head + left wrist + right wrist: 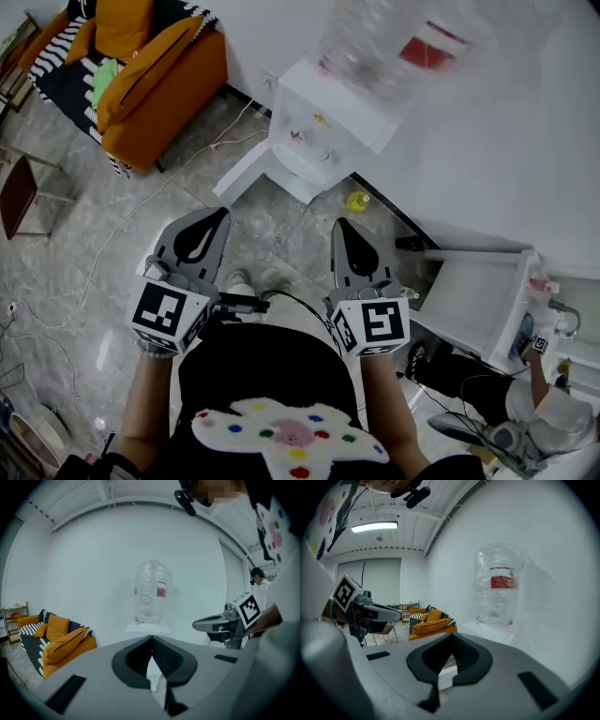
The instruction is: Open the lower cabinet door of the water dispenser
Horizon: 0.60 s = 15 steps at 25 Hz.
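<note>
The white water dispenser stands against the wall ahead, with a clear bottle on top. At its base a white panel juts out over the floor to the lower left; it looks like the lower door standing ajar. My left gripper and right gripper are both shut and empty, side by side, a short way in front of the dispenser and touching nothing. In the left gripper view the jaws meet below the bottle. In the right gripper view the jaws are closed left of the bottle.
An orange sofa sits at the far left, with a brown chair nearer. A white cable runs over the marble floor. A small yellow object lies by the dispenser's foot. A white cart and a seated person are on the right.
</note>
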Each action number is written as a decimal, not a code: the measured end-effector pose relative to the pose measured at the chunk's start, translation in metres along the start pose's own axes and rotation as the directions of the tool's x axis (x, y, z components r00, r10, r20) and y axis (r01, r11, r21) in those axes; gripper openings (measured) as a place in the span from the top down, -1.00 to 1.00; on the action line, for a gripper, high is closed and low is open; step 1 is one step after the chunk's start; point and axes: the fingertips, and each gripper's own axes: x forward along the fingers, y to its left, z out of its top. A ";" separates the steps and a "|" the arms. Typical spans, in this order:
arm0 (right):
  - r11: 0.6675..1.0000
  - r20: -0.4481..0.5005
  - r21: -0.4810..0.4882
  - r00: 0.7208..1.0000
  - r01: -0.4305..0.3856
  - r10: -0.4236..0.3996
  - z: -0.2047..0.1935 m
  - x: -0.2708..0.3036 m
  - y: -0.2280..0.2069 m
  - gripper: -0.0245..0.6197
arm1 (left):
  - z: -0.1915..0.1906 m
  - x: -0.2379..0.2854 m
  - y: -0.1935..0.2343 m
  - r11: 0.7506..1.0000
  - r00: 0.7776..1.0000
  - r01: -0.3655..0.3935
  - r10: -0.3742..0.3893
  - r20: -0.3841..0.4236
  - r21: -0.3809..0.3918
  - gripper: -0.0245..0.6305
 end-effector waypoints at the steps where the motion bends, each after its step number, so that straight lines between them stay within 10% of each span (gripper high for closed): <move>1: 1.000 0.000 -0.001 1.000 -0.001 0.001 0.000 0.000 0.000 0.91 | 0.000 0.000 0.000 1.000 1.000 0.001 -0.001 0.001 0.001 0.89; 15: 1.000 -0.004 -0.015 1.000 -0.017 0.017 0.003 0.004 0.011 0.91 | -0.002 0.001 -0.002 1.000 1.000 0.016 -0.015 -0.009 0.006 0.89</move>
